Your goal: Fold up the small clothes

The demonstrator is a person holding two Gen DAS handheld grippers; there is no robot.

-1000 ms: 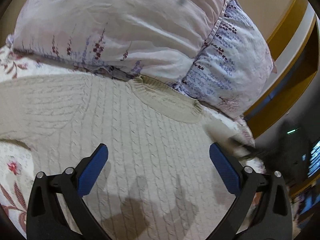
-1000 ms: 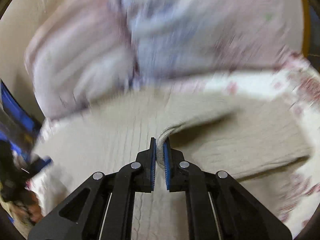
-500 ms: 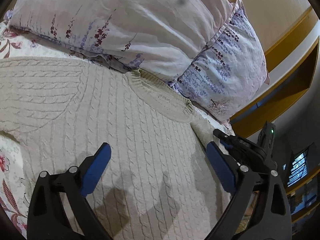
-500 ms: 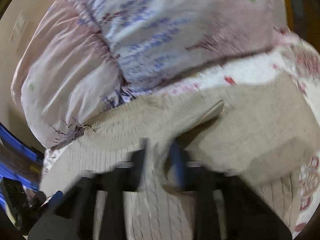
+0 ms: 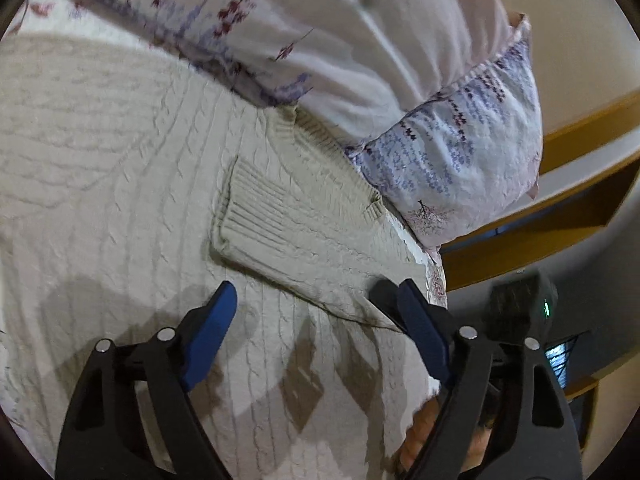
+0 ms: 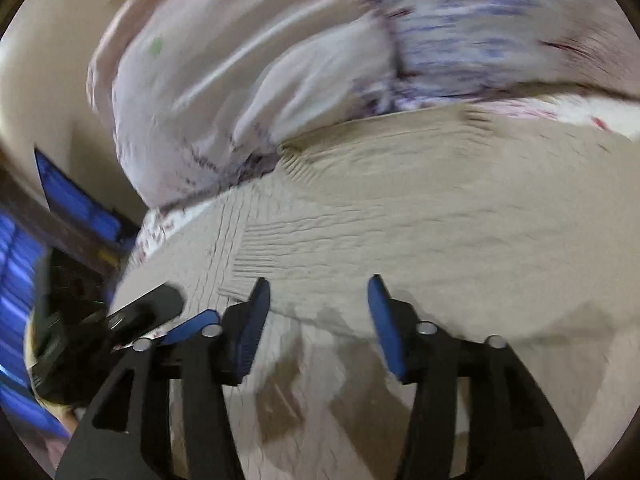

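Cream cable-knit sweater (image 5: 132, 184) lies flat on bed below floral pillows (image 5: 400, 52), one sleeve (image 5: 296, 232) folded across chest. Left tongs (image 5: 316, 320) wide, closing, empty. Right tongs (image 6: 318, 312) half open, just opening, empty. Knit: soft, stretchy, moderately heavy; grip ribbed hem or cuff.

There was one cream cable-knit sweater (image 5: 132, 184), spread on one bed with a floral sheet (image 5: 434, 280), and one of its sleeves (image 5: 304, 236) lay folded across the body, showing one ribbed cuff. Two pillows leaned at the head: one pale pink pillow (image 5: 360, 40) and one purple-patterned pillow (image 5: 460, 160). Two grippers were in view, the left gripper (image 5: 316, 320) and the right gripper (image 6: 318, 312), each with two blue-padded fingers.
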